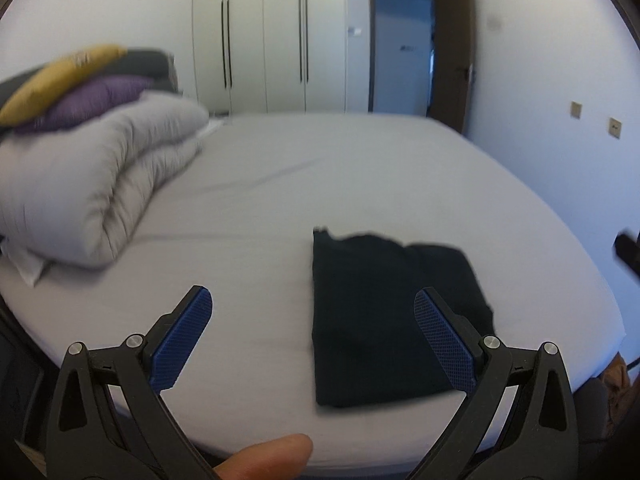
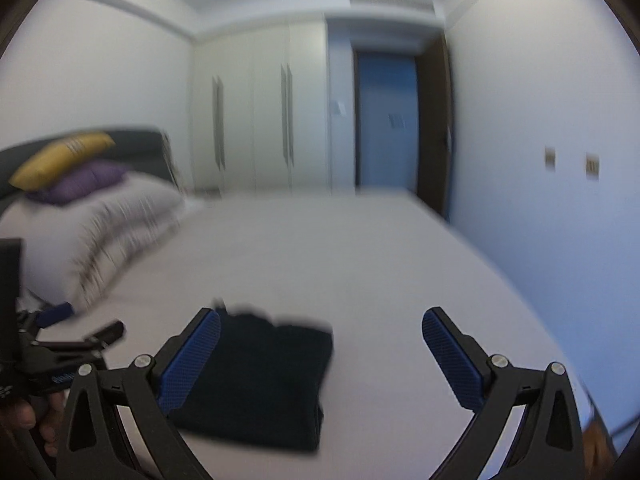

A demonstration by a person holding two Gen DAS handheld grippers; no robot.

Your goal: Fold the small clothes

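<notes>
We have both tools clear of the cloth: the left gripper point(image 1: 312, 336) stands with its jaws spread wide and nothing between the blue pads point(image 1: 182, 344), and the right gripper point(image 2: 320, 356) is likewise spread wide and empty. The dark garment point(image 1: 384, 320) lies flat on the grey bed sheet point(image 1: 320, 180), near the edge of the bed closest to us, already a compact rectangle with a straight left side and a slightly uneven far edge where a small corner sticks up. The right-wrist view is blurred, so we cannot read the cloth's layers there. We judge that the fold is essentially made and that the step in hand is letting go and backing away, or checking whether one more fold is wanted. To do that well, we should lift straight off so no fingertip drags a layer open. If a tidy-up is needed, we would come down on the ragged far edge rather than the clean side, pinch all the layers together, and lay them over square. The rolled grey duvet point(image 1: 100, 184) with its yellow pillow point(image 1: 60, 80) and purple pillow point(image 1: 96, 100) sits well apart to the left, so there is room to work.
</notes>
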